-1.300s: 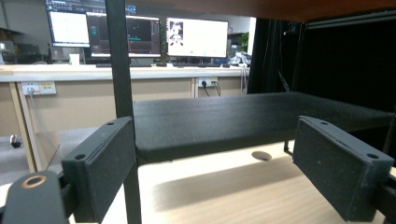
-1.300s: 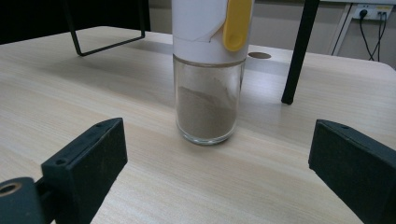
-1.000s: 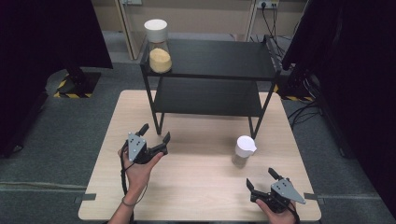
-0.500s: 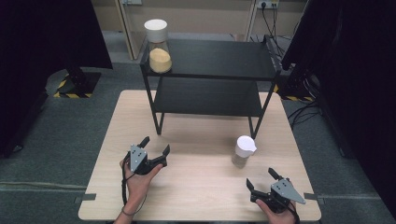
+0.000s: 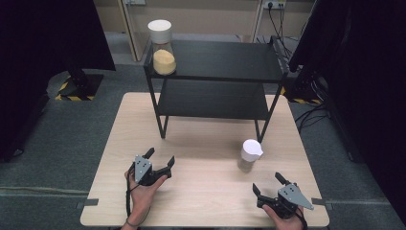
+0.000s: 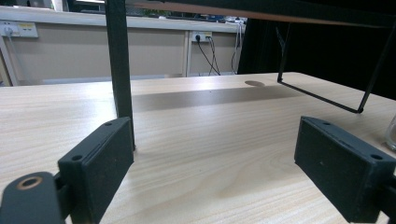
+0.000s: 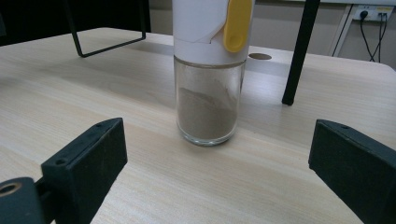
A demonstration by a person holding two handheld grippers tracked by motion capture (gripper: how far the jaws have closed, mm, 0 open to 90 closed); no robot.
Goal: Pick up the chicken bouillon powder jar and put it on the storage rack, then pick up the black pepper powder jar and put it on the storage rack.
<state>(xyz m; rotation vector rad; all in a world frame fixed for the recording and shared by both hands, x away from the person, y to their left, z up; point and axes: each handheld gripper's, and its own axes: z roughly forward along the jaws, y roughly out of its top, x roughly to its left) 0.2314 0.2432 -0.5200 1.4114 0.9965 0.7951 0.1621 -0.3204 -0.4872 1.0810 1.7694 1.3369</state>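
Left claw (image 5: 160, 156) drawn back from shelf (image 5: 215, 76), wide open, empty, right claw (image 5: 268, 184) wide open facing jar (image 5: 249, 155)

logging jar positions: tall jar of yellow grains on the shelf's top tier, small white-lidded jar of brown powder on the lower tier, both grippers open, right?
Not quite. The small white-lidded jar of brown powder stands on the wooden table, in front of the black shelf, as the high view shows. The tall jar of yellow grains is on the top tier, and the left gripper and right gripper are open.

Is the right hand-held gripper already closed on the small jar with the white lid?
No. In the right gripper view the small jar stands free on the table, beyond the open right hand-held gripper, untouched by either jaw.
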